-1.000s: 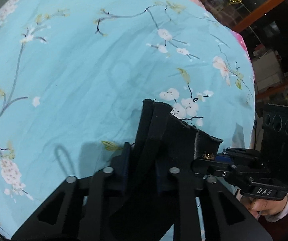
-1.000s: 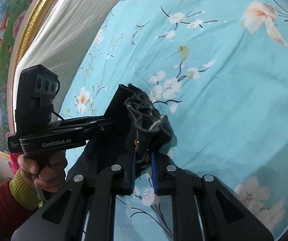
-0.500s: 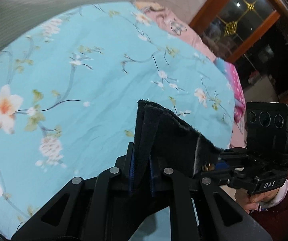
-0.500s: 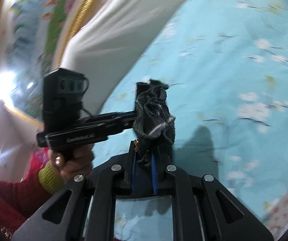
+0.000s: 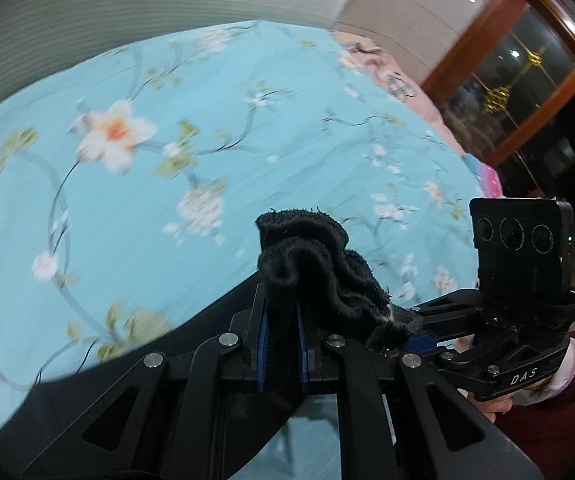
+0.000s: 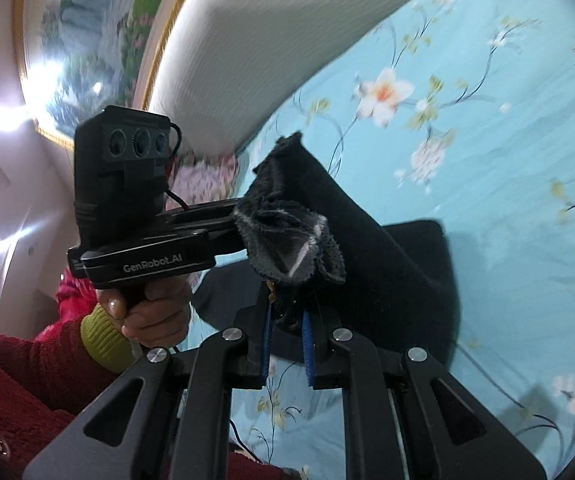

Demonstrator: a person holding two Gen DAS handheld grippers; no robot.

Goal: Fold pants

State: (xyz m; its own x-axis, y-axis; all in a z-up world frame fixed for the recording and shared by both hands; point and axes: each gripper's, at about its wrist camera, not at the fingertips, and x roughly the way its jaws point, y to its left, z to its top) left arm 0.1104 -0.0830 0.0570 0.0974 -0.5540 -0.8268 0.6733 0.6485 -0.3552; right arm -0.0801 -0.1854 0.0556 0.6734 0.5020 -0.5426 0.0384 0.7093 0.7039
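- The left gripper [image 5: 281, 344] and right gripper [image 6: 287, 342], fingers clamped on the black pants [image 6: 367, 240], have risen from the bed [image 5: 127, 220].
- Fabric now hangs, ready for folding over.

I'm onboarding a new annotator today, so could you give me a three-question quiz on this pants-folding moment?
1. True or false: the left hand-held gripper is shut on the black pants.
2. What is the right hand-held gripper doing? A) hanging open above the sheet B) shut on a bunched edge of the pants C) gripping the white headboard
3. Fill in: the pants hang over a light blue bedsheet printed with ____.

Key: 1 true. 2 B. 3 flowers.
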